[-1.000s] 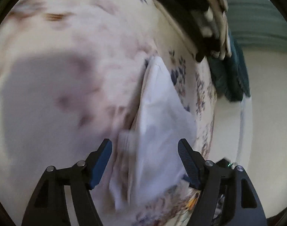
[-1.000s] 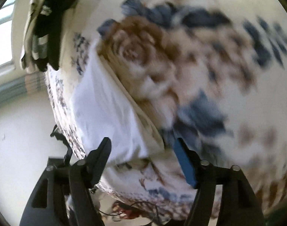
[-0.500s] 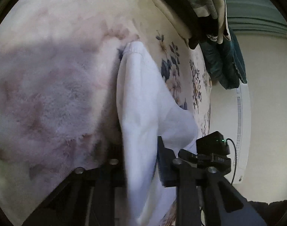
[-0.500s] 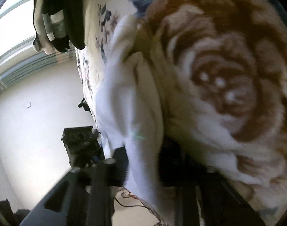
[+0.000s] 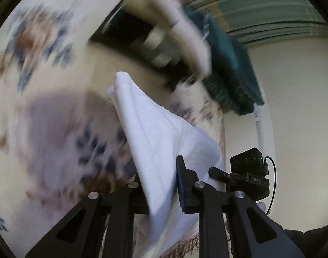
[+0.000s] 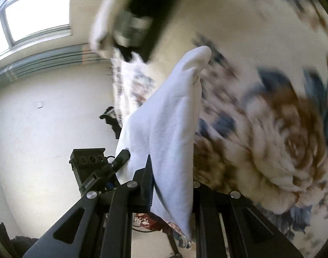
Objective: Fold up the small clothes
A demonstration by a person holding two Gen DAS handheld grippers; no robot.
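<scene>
A small white garment (image 5: 159, 142) hangs lifted off the floral blanket (image 5: 45, 64), held at two ends. My left gripper (image 5: 161, 185) is shut on one edge of it; the cloth runs up and away between the fingers. My right gripper (image 6: 172, 185) is shut on the other edge of the white garment (image 6: 170, 126), which stretches up to a rounded tip. Each wrist view shows the other gripper's camera body beyond the cloth. The gripped cloth hides part of the fingers.
The floral blanket (image 6: 271, 139) covers the bed. A pile of dark, striped and white clothes (image 5: 164, 32) and a teal one (image 5: 228, 71) lies at the far end, also in the right wrist view (image 6: 131, 25). A white wall and a window (image 6: 34, 10) are behind.
Both grippers went from open above the flat garment to shut on it, then lifted it off the blanket. The views now swing, blurring the bed.
</scene>
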